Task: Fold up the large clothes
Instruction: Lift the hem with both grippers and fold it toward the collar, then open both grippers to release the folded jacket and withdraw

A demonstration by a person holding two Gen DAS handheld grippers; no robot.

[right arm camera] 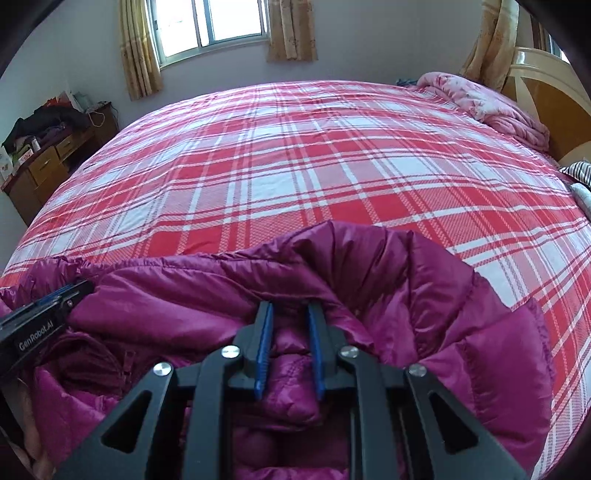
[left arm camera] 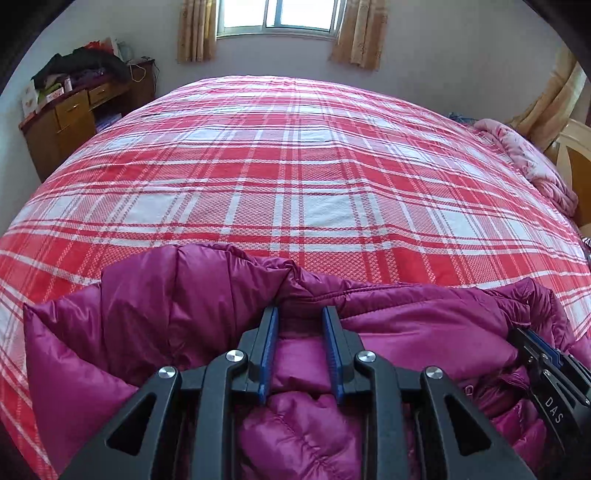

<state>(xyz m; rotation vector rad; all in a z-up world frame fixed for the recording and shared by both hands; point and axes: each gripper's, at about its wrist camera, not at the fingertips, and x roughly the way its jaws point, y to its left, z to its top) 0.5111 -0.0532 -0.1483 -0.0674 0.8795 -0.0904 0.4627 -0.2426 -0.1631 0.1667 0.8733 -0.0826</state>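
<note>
One big bed [left arm camera: 295, 166] fills the room, with a red and white check cover; one puffy purple coat [left arm camera: 184, 314] lies bunched on its near edge, shiny and quilted, with a zip showing; one pink blanket [left arm camera: 524, 162] sits crumpled at the far right corner; one brown desk [left arm camera: 70, 118] stands left, piled with stuff; one window [left arm camera: 280, 14] has two curtains; the left gripper [left arm camera: 300, 314] is squeezed on a fold of the coat; the right gripper [right arm camera: 290, 308] pinches another fold the same way.
</note>
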